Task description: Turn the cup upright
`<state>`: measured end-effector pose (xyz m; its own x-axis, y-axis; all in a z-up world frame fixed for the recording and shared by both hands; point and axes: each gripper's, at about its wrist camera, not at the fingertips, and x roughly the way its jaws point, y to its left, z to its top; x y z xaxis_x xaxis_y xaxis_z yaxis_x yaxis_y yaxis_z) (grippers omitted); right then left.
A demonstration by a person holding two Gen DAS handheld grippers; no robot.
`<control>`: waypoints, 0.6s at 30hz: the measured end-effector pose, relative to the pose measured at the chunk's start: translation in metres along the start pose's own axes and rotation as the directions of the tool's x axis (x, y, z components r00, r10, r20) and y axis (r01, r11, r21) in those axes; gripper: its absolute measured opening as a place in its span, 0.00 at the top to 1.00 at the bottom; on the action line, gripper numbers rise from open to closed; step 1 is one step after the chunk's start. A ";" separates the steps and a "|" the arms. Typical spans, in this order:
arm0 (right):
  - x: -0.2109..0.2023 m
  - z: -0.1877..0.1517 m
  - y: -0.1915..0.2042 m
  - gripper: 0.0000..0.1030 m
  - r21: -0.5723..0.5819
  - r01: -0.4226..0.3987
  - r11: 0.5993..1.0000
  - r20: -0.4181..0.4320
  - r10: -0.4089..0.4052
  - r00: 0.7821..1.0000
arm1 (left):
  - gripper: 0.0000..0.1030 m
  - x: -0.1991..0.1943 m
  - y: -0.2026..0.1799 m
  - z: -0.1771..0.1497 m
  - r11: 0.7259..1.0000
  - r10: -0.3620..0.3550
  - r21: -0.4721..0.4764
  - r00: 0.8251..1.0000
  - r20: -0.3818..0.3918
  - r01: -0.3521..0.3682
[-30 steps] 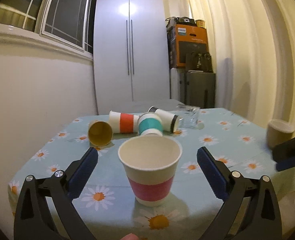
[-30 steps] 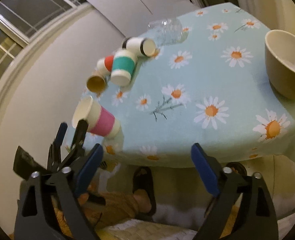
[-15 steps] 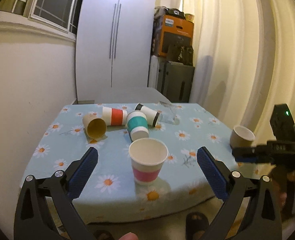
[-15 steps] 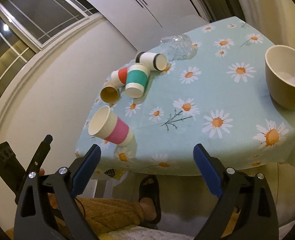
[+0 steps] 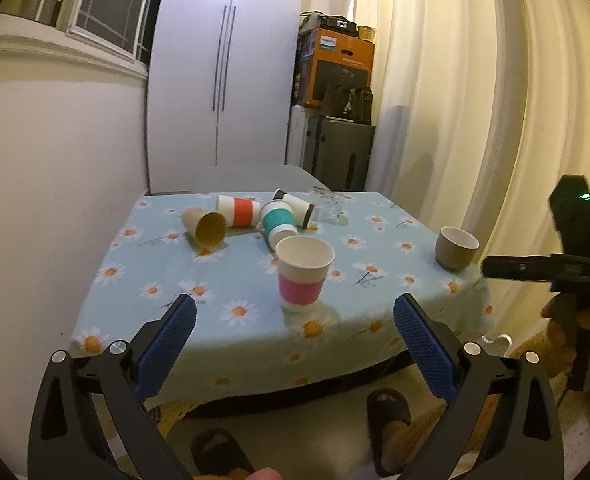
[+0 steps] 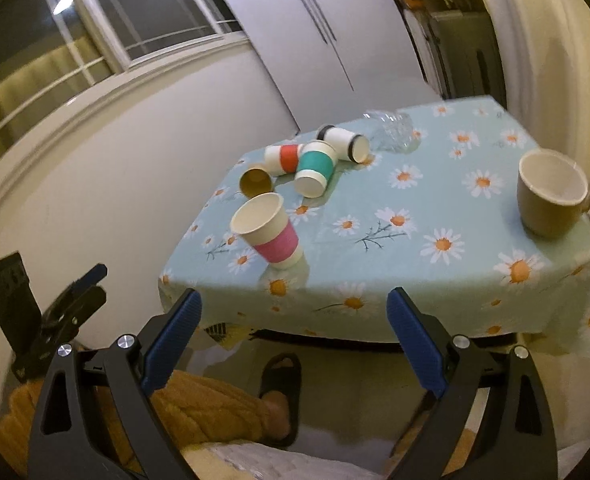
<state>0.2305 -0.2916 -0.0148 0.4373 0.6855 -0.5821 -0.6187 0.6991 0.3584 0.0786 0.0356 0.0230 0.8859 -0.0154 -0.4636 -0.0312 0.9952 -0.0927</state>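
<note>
A paper cup with a pink band (image 5: pixel 303 274) stands upright near the front edge of the daisy tablecloth (image 5: pixel 167 264); it also shows in the right wrist view (image 6: pixel 267 232). Behind it lie several cups on their sides: a brown one (image 5: pixel 205 226), a red-banded one (image 5: pixel 237 210), a teal-banded one (image 5: pixel 277 224) and a black-banded one (image 5: pixel 297 208). My left gripper (image 5: pixel 295 320) is open and empty, back from the table edge. My right gripper (image 6: pixel 295 316) is open and empty, below the table's front edge; it shows at the right of the left wrist view (image 5: pixel 543 268).
A tan mug (image 5: pixel 455 248) stands upright at the table's right front corner (image 6: pixel 551 196). A clear glass (image 5: pixel 331 210) lies at the back. A wall runs along the table's left. Curtains hang to the right. The person's slippered feet (image 5: pixel 387 412) are on the floor under the front edge.
My left gripper has pulled back and away from the upright pink cup, which now stands free. My right gripper has also drawn back and tilted up.
</note>
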 end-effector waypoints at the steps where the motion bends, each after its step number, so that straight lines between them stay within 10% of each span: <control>1: -0.002 -0.003 0.005 0.10 -0.019 0.008 1.000 -0.001 -0.008 1.000 | 0.06 -0.002 0.001 -0.003 1.000 0.004 -0.006 1.000 0.000 -0.004; 18: -0.035 -0.057 0.040 0.10 -0.220 0.159 0.962 0.131 -0.133 0.982 | 0.06 -0.042 -0.016 -0.034 0.998 0.027 0.051 0.997 0.077 -0.031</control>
<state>0.1531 -0.2987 -0.0218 0.5973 0.6075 -0.5236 -0.6694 0.7372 0.0916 0.0260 0.0167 0.0138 0.9179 0.0194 -0.3963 -0.0354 0.9988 -0.0330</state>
